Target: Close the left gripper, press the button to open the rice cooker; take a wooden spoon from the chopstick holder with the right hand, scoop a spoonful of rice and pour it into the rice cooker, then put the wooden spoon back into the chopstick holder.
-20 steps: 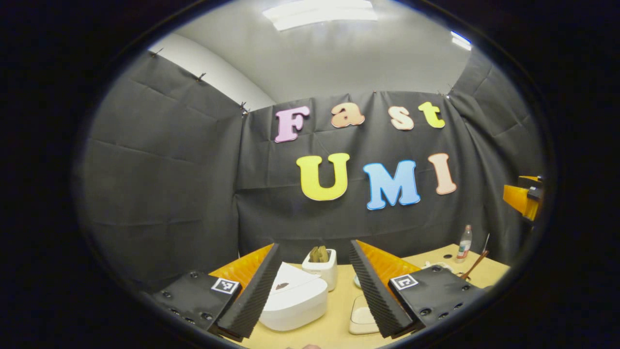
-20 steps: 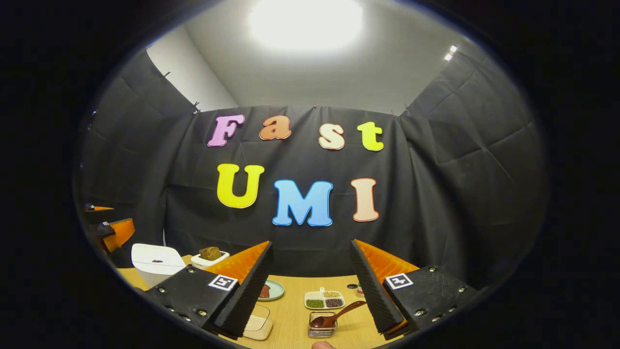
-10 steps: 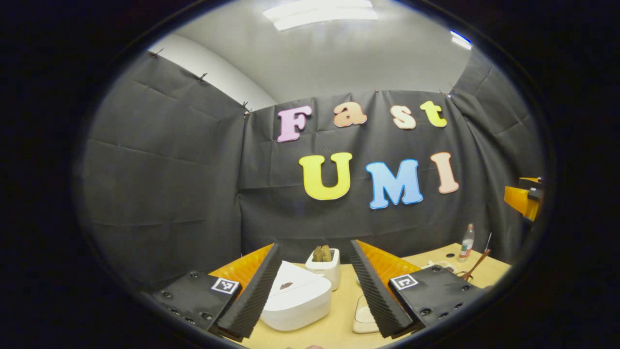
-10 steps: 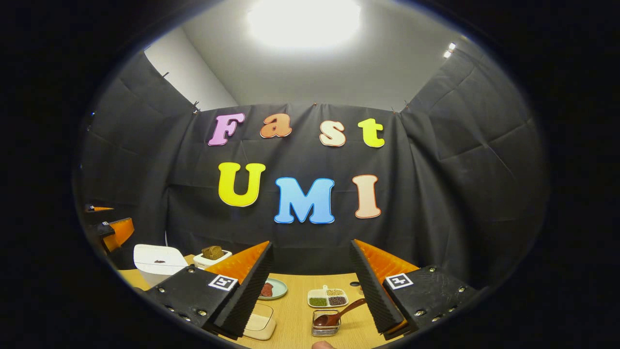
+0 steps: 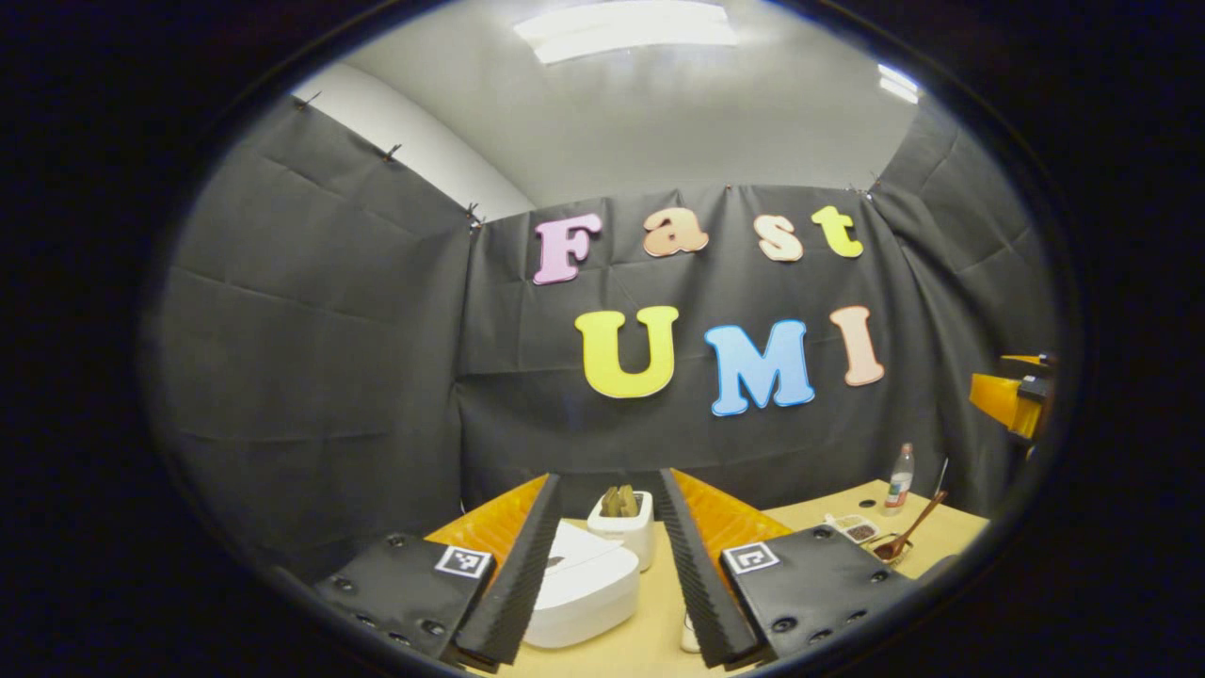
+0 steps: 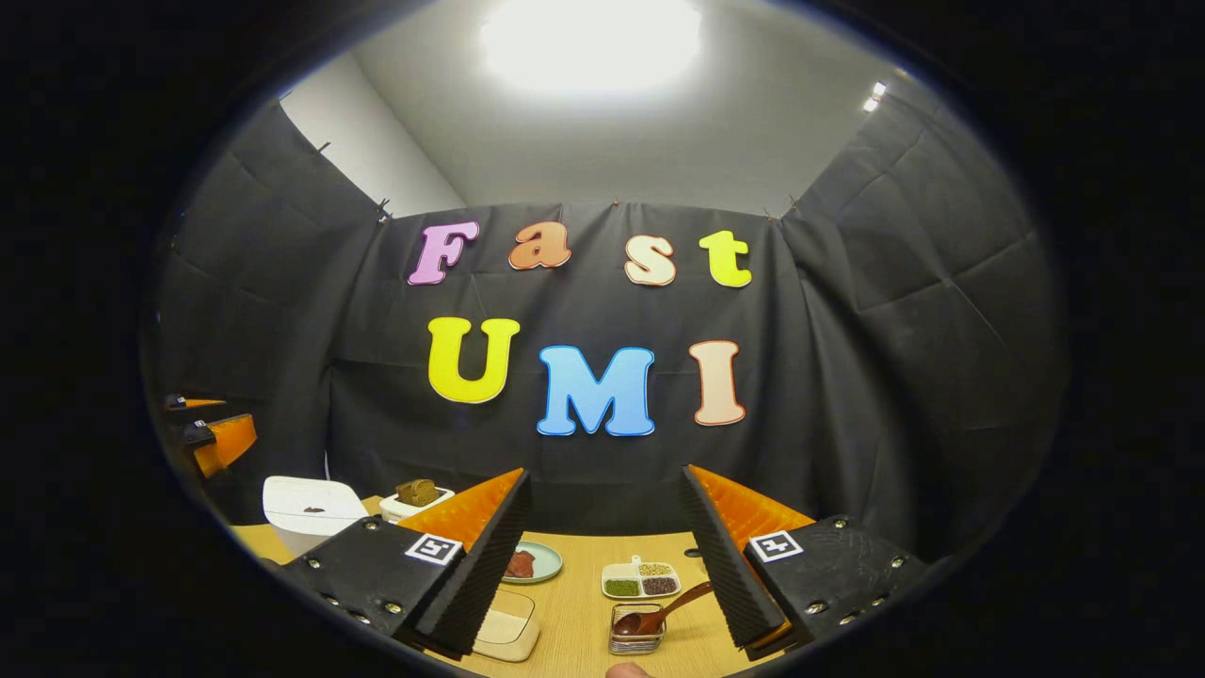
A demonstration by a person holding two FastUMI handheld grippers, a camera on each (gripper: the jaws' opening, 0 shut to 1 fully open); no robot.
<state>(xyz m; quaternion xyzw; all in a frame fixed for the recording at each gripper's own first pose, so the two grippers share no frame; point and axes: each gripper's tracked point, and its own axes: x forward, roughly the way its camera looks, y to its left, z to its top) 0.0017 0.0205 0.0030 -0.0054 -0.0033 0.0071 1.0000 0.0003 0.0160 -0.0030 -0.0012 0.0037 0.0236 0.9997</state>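
In the left gripper view my left gripper (image 5: 607,482) hangs open above the table, and its fingers frame the white rice cooker (image 5: 584,586). The cooker's lid is down, with a small dark button on top. My right gripper (image 6: 604,476) is wide open and empty, above the wooden spoon (image 6: 659,614). The spoon leans in a small clear holder (image 6: 636,633), bowl down, handle pointing right. Farther off, the rice cooker (image 6: 311,508) stands at the left with the left gripper (image 6: 212,438) over it. The spoon (image 5: 906,537) and the right gripper (image 5: 1012,400) show at the far right.
A white pot of brown pieces (image 5: 621,523) stands behind the cooker. On the wooden table (image 6: 574,612) lie a green plate with red food (image 6: 529,563), a divided dish of grains (image 6: 640,581) and a cream box (image 6: 508,633). A bottle (image 5: 901,478) stands at the back right.
The left gripper's fingers have drawn closer together, and its view has shifted a little toward the rice cooker. The right gripper has barely moved and stays wide open.
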